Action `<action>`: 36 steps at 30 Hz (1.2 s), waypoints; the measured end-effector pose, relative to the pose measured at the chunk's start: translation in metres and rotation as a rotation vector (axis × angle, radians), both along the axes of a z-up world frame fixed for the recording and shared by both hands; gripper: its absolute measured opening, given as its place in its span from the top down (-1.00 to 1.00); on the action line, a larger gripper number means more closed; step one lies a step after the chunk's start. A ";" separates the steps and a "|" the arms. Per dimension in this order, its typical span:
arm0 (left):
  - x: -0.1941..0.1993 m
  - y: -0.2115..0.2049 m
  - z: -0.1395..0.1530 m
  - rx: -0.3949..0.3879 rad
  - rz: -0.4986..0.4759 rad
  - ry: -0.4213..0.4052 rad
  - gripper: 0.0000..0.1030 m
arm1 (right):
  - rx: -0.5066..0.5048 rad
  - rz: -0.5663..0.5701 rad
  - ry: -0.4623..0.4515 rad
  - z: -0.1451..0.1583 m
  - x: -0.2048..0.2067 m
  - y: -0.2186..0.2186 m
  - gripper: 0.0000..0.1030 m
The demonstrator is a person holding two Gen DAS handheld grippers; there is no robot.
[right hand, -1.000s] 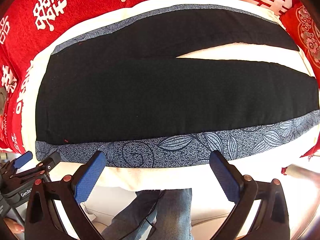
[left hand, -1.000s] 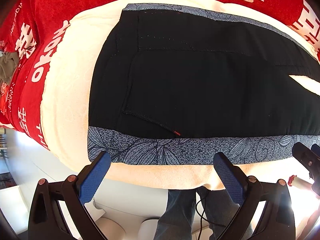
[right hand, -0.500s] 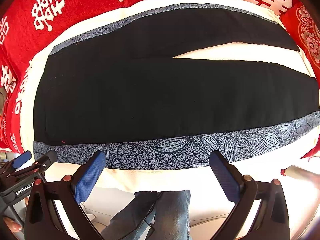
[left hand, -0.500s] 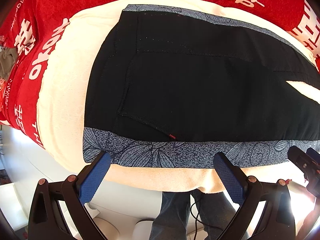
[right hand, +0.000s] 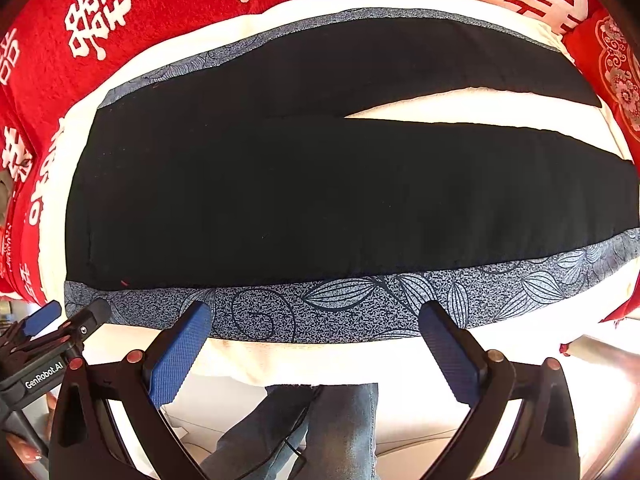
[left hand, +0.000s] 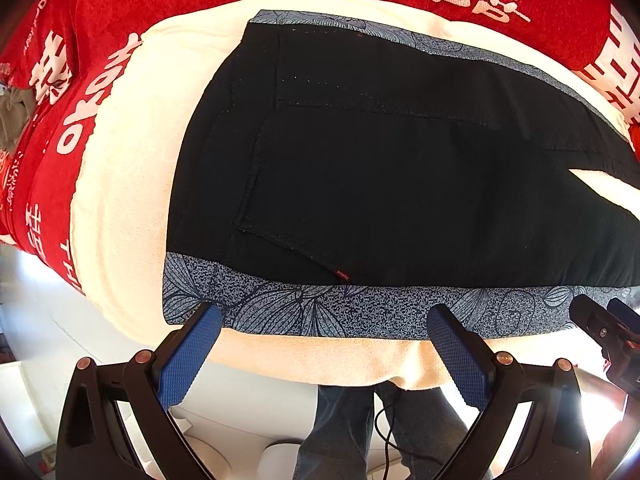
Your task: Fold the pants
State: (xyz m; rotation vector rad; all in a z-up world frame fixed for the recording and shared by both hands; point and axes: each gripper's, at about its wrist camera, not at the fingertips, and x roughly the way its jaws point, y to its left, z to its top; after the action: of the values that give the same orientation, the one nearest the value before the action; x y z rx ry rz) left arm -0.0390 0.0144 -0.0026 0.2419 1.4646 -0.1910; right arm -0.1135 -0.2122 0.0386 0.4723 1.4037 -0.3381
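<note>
1. Cream towel-like cover [left hand: 120,184] over a red cloth with white characters [left hand: 92,12] forms the surface; pale floor and a person's jeans-clad legs [right hand: 340,432] show below its near edge.
2. Left gripper [left hand: 324,336]: jaws spread wide, empty, blue pads hovering just at the near hem of the pants [left hand: 380,184]. Left pad sits over the waistband-end corner.
3. Right gripper [right hand: 316,332]: jaws equally wide, empty, poised over the near patterned strip [right hand: 340,312] further along the leg.
4. Pants lie flat and spread, waistband to the left, legs running right with a narrow wedge of cover showing between them. Black body, grey floral strip along near and far side seams. Pocket stitching [left hand: 288,240] with a small red tag near the left gripper.
5. Handling judgement: thin, soft knit-like fabric, light, no stiffness; will drape and sag between two hold points. Not fragile. Grip on cover looks moderate, may drag.
6. Grasp judgement: pinch the near floral edge at both gripper positions, catching both layers, then carry it over to the far edge.
</note>
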 end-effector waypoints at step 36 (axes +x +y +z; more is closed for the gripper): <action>-0.010 0.077 -0.030 -0.340 0.176 0.068 -1.00 | 0.919 -0.219 -0.286 -0.127 -0.016 0.052 -0.23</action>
State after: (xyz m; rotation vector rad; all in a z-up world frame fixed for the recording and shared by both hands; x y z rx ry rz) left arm -0.0487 0.0918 -0.0331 -0.1705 1.4861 -0.3035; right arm -0.1291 -0.1605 -0.0883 1.3736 1.1659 0.2281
